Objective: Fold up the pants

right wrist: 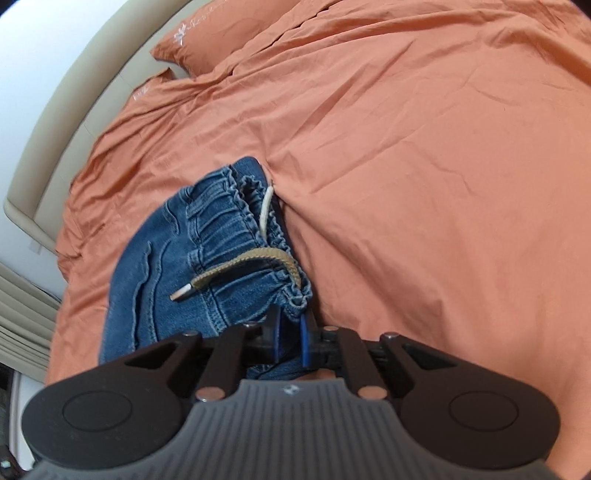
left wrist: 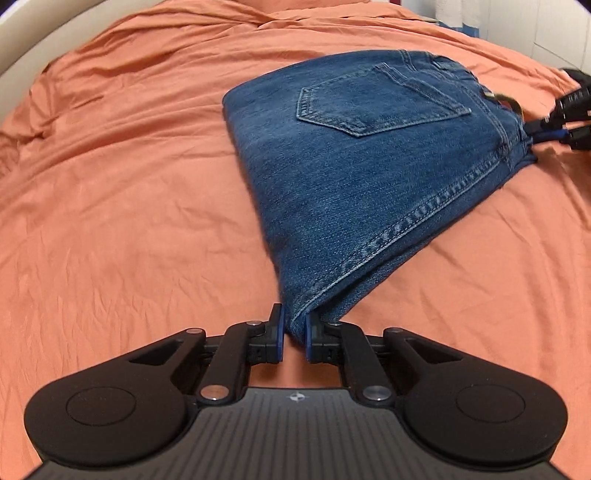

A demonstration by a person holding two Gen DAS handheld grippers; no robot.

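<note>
Blue denim pants (left wrist: 354, 155) lie folded on an orange bedsheet (left wrist: 129, 184), back pocket up. My left gripper (left wrist: 294, 325) is shut on a near corner of the pants and lifts it slightly. My right gripper (left wrist: 546, 129) shows at the far right of the left wrist view, holding the waistband end. In the right wrist view my right gripper (right wrist: 290, 332) is shut on the elastic waistband of the pants (right wrist: 207, 251), where a tan drawstring (right wrist: 243, 262) lies across the denim.
The orange sheet (right wrist: 424, 166) covers the whole bed, wrinkled. An orange pillow (right wrist: 221, 33) lies at the head. A beige padded headboard (right wrist: 74, 103) curves along the left. A white wall and curtain (left wrist: 535, 22) stand beyond the bed.
</note>
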